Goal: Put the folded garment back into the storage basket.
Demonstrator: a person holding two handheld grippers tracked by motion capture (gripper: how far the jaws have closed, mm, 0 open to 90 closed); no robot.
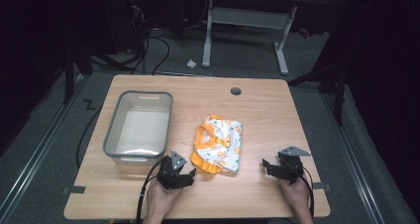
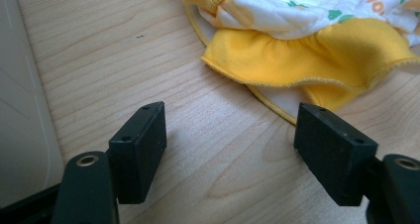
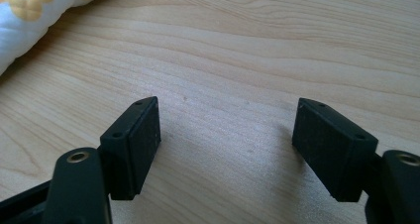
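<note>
Table (image 1: 257,115) of light wood, seen from above, with a dark floor around it. At the left sits a grey bin (image 1: 112,135), rectangular and empty, its pale inside bare. Just in front of the bin's near right corner, a hand (image 1: 159,200) holds the left gripper (image 1: 190,173), which points right toward the cloth. Its jaws stand apart with nothing between them. In the left gripper view, bare wood lies between the two black jaws, the bin's pale wall (image 2: 20,110) runs down the left edge, and the cloth's yellow ruffled hem (image 2: 317,60) lies just beyond the jaw tips, not touching them.

At the middle of the table lies the cloth (image 1: 218,143), a small crumpled garment, white with orange and green print and yellow-orange trim. It rests just right of the bin, apart from it.

Farther right, near the front edge, another hand (image 1: 297,196) holds the right gripper (image 1: 268,165), pointing left toward the cloth and well apart from it. Its jaws are also spread wide and empty. In the right gripper view, bare wood lies between them, and a white printed edge of the cloth (image 3: 29,21) shows at the upper left.

A round hole (image 1: 236,91) sits near the far edge.
</note>
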